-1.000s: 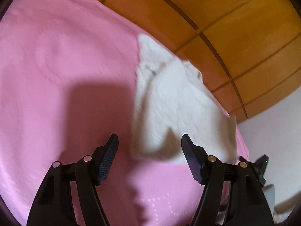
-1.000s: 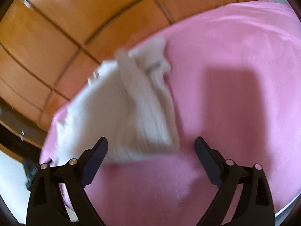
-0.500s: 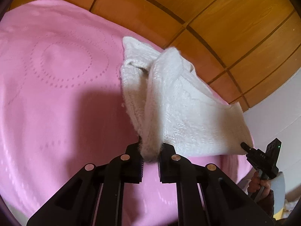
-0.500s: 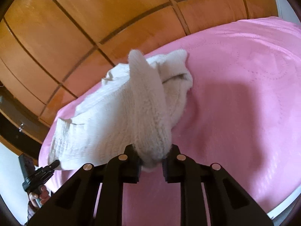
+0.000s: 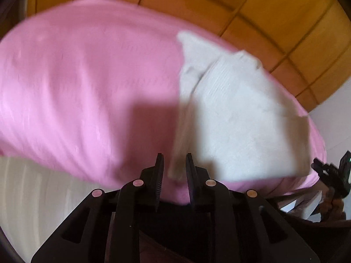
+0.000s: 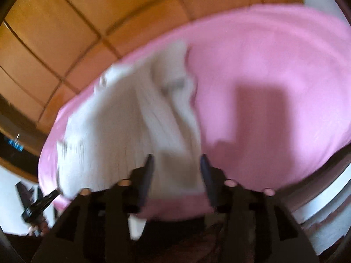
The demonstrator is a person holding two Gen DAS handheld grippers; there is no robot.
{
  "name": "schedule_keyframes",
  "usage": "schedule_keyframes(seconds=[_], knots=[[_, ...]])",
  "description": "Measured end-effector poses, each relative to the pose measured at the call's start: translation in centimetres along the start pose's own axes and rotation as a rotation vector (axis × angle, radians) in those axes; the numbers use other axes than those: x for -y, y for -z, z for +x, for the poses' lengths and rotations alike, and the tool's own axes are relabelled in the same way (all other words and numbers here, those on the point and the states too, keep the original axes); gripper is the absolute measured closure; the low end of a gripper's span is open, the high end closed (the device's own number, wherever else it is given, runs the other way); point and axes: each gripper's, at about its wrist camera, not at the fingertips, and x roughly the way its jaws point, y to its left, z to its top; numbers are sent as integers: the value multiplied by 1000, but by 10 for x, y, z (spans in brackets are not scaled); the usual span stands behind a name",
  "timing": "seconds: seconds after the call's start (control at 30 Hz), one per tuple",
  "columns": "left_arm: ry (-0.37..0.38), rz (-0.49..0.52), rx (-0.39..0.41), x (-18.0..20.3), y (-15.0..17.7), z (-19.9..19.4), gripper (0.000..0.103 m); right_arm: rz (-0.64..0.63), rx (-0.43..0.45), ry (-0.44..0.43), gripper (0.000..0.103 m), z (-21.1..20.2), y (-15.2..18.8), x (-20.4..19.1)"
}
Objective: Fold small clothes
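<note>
White knit point(image 5: 237, 118) lies centre-right on pink bed point(image 5: 76, 76), wood panels point(image 5: 285, 22) behind, frames blurred. Left gripper point(image 5: 174, 164) and right gripper point(image 6: 176, 166) are both opening, knit edge loose between pads. Half a second ago both were clamped on it.

Left gripper point(image 5: 174, 166): black plastic linkage arms, round pale silver pivot pins, flat ribbed finger pads point(image 5: 158, 175). Right gripper point(image 6: 176, 171): same black build, pale pins, bluish pads point(image 6: 205, 171). Both views motion-blurred.
</note>
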Motion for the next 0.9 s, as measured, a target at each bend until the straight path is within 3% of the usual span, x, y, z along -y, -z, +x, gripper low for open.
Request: schedule_keyframes(seconds=[0.1,0.17,0.2,0.23,0.37,0.4,0.5,0.53,0.63,0.8,0.9], knots=[[95,109,64,31,-18,-9,85,-91,67,-17,49,-6,-17,-28],[121,173,55,55,-26,4,71,-154,47,-65,49,10,-22,-55],[130,197,48,66,-32,13,55,-204,26,-74,49,26,-21,-74],[137,235,49,74,-31,19,50,-239,13,-64,49,37,-20,-86],[136,304,7,99,-35,50,50,-352,-50,-43,56,88,-11,-123],[135,305,-12,103,-38,61,52,-375,-71,-34,66,98,-7,-127],[81,312,-63,99,-32,90,96,-427,-109,20,93,123,3,-132],[78,314,-39,97,-29,89,100,-435,-98,14,98,120,4,-131],[100,283,42,90,-30,70,101,-431,-70,10,99,103,1,-129],[102,296,214,96,-43,30,101,-415,62,-38,99,60,-13,-138],[68,284,230,103,-58,44,101,-423,92,-11,99,68,-18,-143]])
